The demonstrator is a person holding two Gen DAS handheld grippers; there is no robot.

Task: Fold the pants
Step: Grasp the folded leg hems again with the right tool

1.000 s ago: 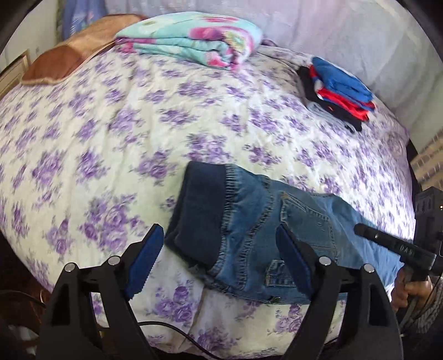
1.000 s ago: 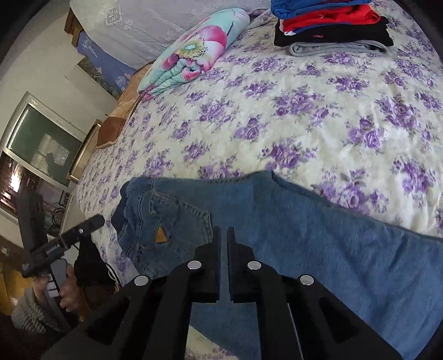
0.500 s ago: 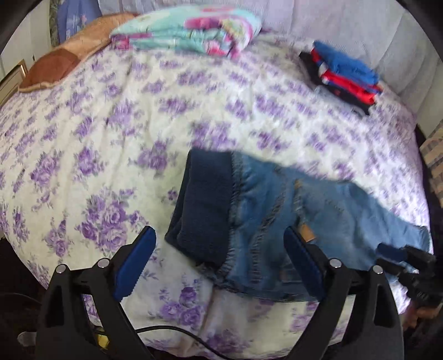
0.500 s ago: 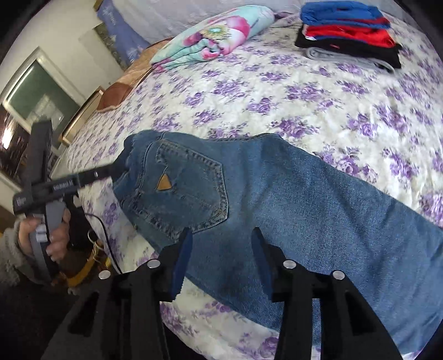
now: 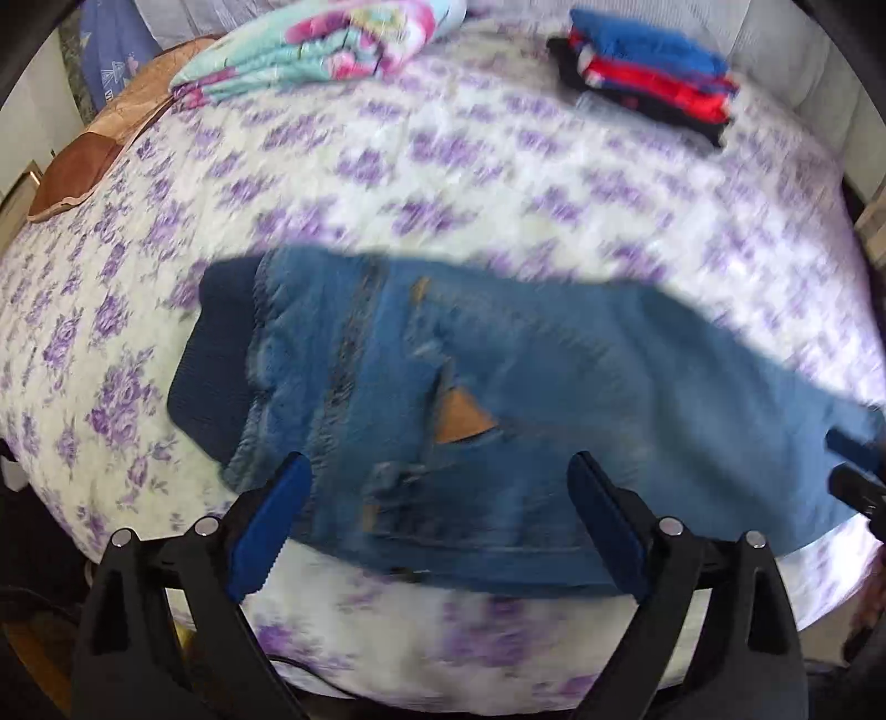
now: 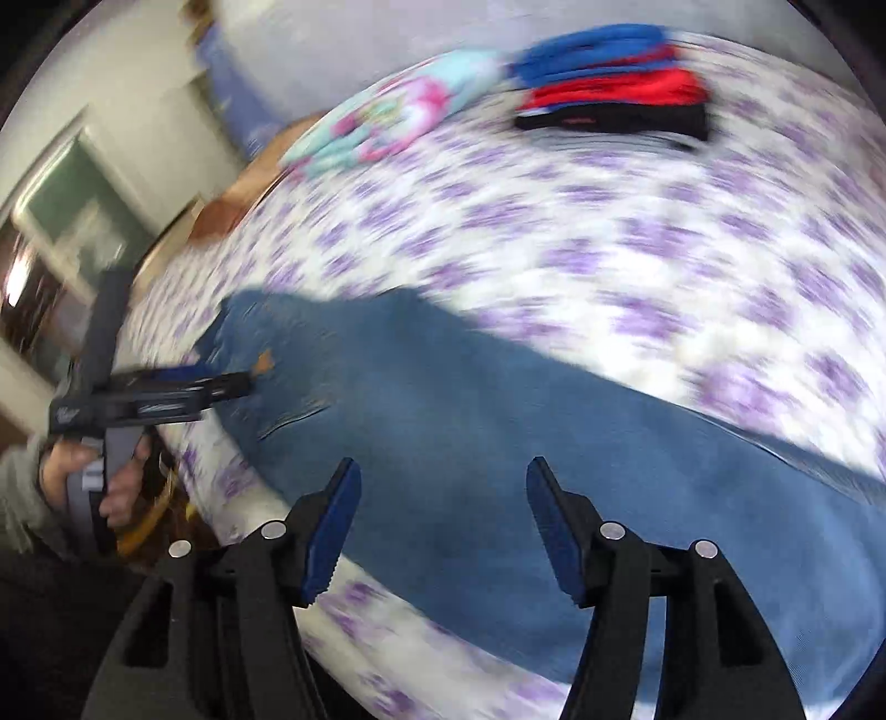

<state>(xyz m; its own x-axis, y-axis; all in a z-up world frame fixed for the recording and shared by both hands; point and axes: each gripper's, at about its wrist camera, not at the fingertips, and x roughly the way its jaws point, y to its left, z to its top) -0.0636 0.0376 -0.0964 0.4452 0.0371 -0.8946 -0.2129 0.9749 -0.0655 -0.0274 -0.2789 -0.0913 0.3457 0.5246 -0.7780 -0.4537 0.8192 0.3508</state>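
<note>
Bright daylight, heavy motion blur (fisheye-bent, dark-vignetted edges) in both views.

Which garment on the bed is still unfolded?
The blue jeans, spread flat along the near edge of the bed under both open grippers. The blue, red and black clothes sit stacked at the far side, and the floral blanket is folded too.

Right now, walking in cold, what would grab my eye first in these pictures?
Probably the blue jeans spread flat across the near edge of the purple-flowered bedspread, right ahead of the open left gripper. Next, the bright stack of folded red and blue clothes at the far right of the bed, and the folded floral blanket at the far left.
</note>
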